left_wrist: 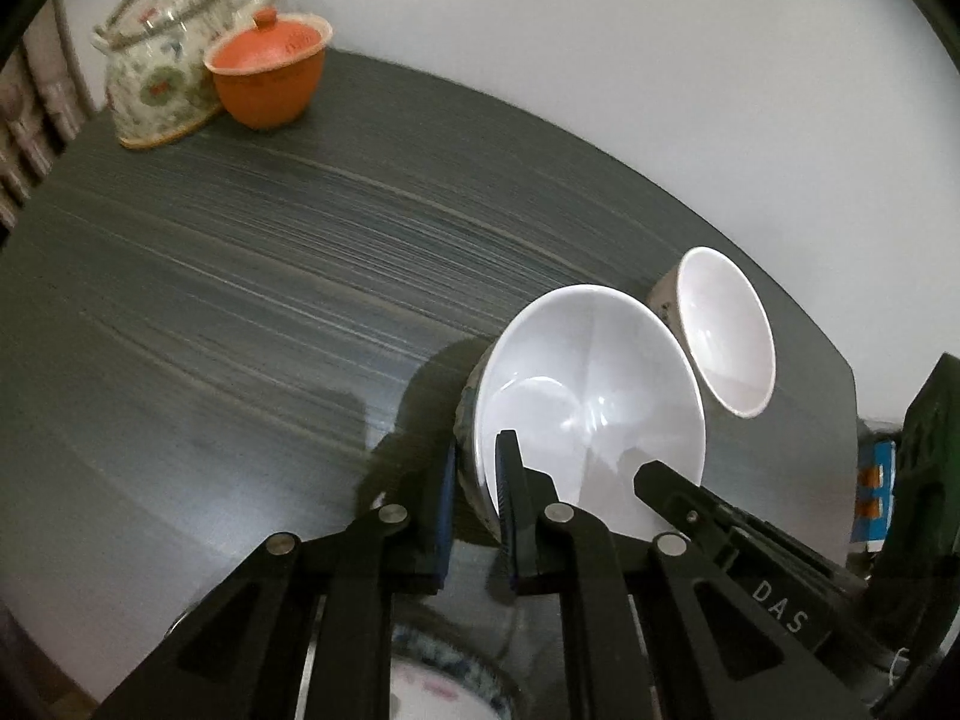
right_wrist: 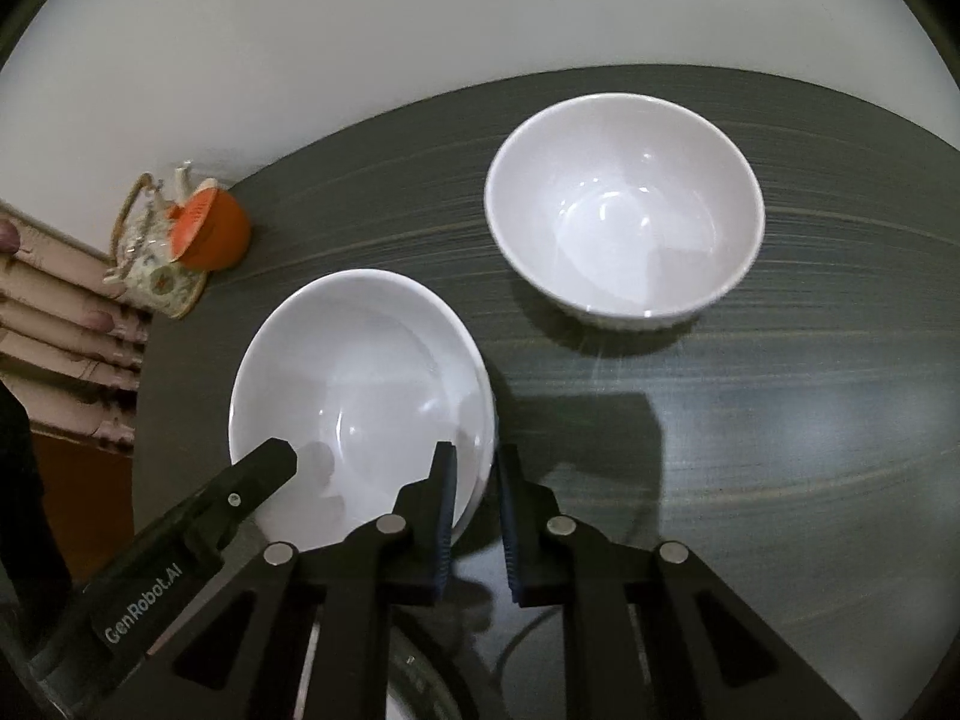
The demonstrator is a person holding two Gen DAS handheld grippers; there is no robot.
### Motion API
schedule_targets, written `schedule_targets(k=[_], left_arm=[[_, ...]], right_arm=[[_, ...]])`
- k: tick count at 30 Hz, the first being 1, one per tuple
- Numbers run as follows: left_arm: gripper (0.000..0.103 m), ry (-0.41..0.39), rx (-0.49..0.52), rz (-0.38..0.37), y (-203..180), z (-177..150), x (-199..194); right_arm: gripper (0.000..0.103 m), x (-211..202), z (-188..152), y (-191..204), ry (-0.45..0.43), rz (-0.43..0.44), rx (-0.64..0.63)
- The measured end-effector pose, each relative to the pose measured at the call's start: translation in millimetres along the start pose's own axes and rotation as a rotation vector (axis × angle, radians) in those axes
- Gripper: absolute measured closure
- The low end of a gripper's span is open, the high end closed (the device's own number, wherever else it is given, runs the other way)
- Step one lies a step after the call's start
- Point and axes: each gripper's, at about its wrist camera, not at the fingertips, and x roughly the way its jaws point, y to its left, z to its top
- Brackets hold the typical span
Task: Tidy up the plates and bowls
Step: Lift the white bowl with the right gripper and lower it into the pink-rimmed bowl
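- Dark streaky tabletop (right_wrist: 780,420) against a plain white wall, pretty bare setup.
- Left gripper (left_wrist: 477,498) is clamped on the near rim of a white bowl (left_wrist: 588,372), one pad outside the wall, one inside.
- Right gripper (right_wrist: 477,510) pinches the same bowl's rim from the other side, also nearly closed on the thin wall. Can't tell if the bowl is lifted or on the table.
- Second white bowl (right_wrist: 624,222) sits upright further back, apart from the held one.
- Floral teapot (left_wrist: 159,60) and orange lidded cup (left_wrist: 270,69) are touching in the far corner.
- Patterned plate (left_wrist: 444,684) peeks out below the left gripper.
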Motion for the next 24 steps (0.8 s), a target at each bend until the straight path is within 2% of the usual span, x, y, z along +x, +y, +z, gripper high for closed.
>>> schedule_targets(k=[9, 13, 16, 24], left_arm=[[0.092, -0.091, 0.043, 0.046, -6.8, -39.7, -65.5], [0.091, -0.120, 0.056, 0.037, -16.0, -58.6, -91.0], [0.091, -0.133, 0.067, 0.020, -20.3, -72.7, -102.4], [0.091, -0.145, 0.133, 0.007, -61.5, -116.1, -122.9]], right_arm=[[0.089, -55.6, -38.3, 6.0, -0.057, 0.053, -0.025], [0.089, -82.3, -55.5, 5.1, -0.086, 0.058, -0.043], [0.089, -99.9, -69.1, -0.3, -0.102, 0.061, -0.051], [0.089, -144.2, -110.8, -34.0, -0.164, 0.025, -0.053]])
